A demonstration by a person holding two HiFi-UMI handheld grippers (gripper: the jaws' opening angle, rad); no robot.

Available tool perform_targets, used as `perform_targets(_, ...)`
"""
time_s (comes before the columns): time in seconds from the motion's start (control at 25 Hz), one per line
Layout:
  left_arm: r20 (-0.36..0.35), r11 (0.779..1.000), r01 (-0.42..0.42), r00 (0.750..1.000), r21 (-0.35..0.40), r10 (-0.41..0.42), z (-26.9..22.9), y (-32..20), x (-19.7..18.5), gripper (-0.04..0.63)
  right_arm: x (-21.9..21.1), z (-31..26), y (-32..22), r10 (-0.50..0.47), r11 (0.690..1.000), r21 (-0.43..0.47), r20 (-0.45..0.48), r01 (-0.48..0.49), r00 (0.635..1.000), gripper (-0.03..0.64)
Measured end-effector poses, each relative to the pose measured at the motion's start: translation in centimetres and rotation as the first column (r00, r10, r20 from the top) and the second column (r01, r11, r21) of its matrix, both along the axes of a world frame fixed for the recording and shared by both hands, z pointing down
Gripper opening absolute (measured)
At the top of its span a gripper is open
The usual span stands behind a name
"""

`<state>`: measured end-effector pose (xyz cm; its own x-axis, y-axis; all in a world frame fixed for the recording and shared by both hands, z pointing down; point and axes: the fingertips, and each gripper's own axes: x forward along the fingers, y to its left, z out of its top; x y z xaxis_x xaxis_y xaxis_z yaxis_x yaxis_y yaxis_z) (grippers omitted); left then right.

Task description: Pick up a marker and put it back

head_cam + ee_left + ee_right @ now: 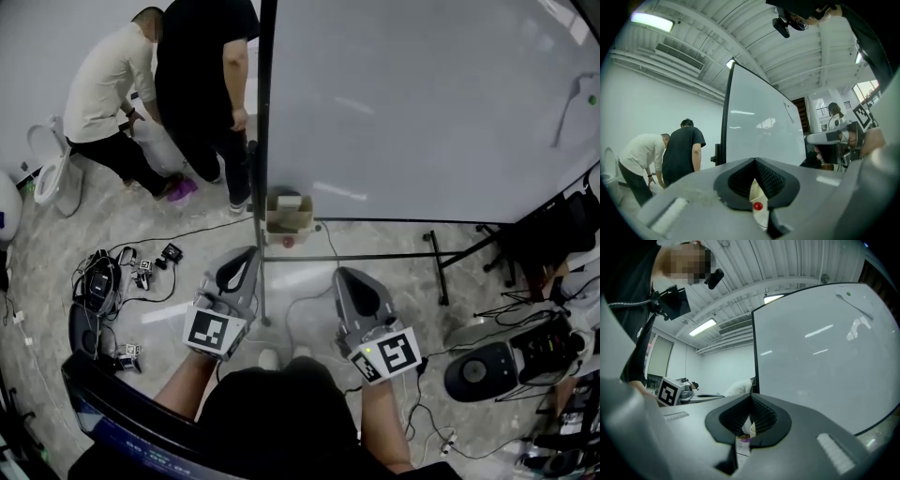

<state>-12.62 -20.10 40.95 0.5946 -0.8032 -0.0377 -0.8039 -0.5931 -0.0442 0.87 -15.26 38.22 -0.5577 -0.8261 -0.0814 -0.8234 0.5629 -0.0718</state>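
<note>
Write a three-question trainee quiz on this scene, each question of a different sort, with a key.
1. True or false: the left gripper points away from the whiteboard.
2. What sits just below the whiteboard's lower left corner? A) cardboard box B) bucket C) chair
3. Fill in: the right gripper's jaws are ____.
Key: 1 false; 2 A; 3 shut.
</note>
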Motion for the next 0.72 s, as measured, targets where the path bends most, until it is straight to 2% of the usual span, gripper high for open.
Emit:
perform_targets(0.52, 0.07, 1.0, 0.016, 0.997, 0.001, -0.016, 0.9, -3.3, 5.7, 0.006, 4.1, -0.4, -3.4, -0.053, 0.999, -0.008, 0.011, 0.053, 0.999, 0.009)
perform_targets(0.72, 0.149, 1.0, 0.001, 0.989, 0.002, -0.001, 2.5, -4.6, 8.2, 0.031, 5.2, 0.0, -4.3, -0.069, 0.997, -0.02, 0.001, 0.069, 0.998, 0.009)
